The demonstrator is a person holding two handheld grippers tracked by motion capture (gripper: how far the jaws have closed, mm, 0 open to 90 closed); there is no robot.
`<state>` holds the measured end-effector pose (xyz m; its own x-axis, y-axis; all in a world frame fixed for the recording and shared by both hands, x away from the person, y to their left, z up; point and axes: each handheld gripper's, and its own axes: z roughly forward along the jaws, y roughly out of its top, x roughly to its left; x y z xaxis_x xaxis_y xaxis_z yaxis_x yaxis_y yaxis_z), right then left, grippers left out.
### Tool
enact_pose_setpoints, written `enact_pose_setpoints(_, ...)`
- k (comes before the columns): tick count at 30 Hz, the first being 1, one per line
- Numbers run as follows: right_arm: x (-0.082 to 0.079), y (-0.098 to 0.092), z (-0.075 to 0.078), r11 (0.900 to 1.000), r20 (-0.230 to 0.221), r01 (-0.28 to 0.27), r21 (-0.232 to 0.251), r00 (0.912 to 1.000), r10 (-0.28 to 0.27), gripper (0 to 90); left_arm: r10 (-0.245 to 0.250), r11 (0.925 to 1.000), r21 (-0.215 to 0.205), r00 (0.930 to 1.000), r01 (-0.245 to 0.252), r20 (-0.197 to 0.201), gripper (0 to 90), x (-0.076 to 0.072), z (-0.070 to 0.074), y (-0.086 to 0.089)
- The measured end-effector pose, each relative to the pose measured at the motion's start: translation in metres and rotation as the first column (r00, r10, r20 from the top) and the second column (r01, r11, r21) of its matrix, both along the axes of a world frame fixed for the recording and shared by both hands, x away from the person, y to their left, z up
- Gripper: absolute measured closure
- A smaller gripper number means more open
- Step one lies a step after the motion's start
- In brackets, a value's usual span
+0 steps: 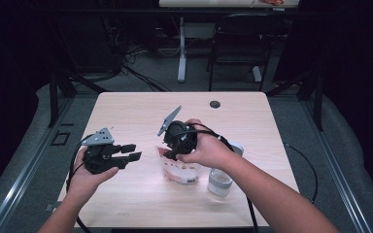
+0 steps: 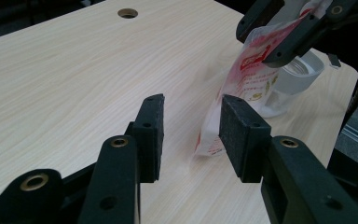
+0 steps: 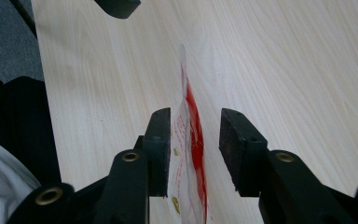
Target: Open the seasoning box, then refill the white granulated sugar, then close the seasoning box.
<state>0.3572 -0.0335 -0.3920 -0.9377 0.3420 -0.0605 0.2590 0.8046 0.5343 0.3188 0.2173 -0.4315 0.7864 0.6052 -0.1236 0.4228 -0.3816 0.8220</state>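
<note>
Straddling the top edge of a red-and-white pouch (image 3: 189,154), the right gripper (image 3: 195,149) had its jaws parted, one pad against the film and the other clear of it. The pouch stood upright near the middle of the tabletop (image 1: 141,109), toward the near edge, just beside a clear jar (image 1: 220,180). The left gripper (image 2: 191,135) hung open and empty toward the left edge, jaws aimed at the pouch. A good grip likely meant centring the pouch's seam between the pads, then squeezing squarely so the thin film would not slip or crumple.
</note>
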Motion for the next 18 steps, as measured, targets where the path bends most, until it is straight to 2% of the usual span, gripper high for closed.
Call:
enact_pose_setpoints(2,0.000,0.001,-0.001,1.000,-0.003,0.000,-0.004,1.0000,0.000,66.4,0.003,1.0000,-0.002,1.0000,-0.003,0.000,60.4,0.000,-0.001,0.000)
enact_pose_setpoints(5,0.000,0.006,-0.004,0.999,-0.011,-0.006,-0.035,0.9999,0.006,69.8,0.000,1.0000,-0.005,1.0000,0.000,-0.009,60.4,0.000,-0.005,0.000)
enact_pose_setpoints(8,0.001,0.011,-0.006,0.996,0.000,-0.015,-0.082,0.9999,0.015,73.2,-0.003,1.0000,-0.006,1.0000,0.002,-0.008,60.4,0.000,-0.006,0.000)
enact_pose_setpoints(13,0.003,0.015,-0.007,0.995,0.002,-0.014,-0.098,0.9999,0.014,81.1,-0.004,1.0000,-0.007,1.0000,0.004,-0.005,60.4,0.000,-0.004,0.001)
enact_pose_setpoints(15,0.003,0.015,-0.007,0.994,0.009,-0.020,-0.110,0.9997,0.021,81.6,-0.006,1.0000,-0.007,1.0000,0.006,-0.006,60.4,0.001,-0.004,0.001)
enact_pose_setpoints(18,0.004,0.016,-0.007,0.994,-0.006,-0.024,-0.108,0.9997,0.023,81.4,-0.002,1.0000,-0.005,0.9999,0.002,-0.010,60.3,0.002,-0.004,0.001)
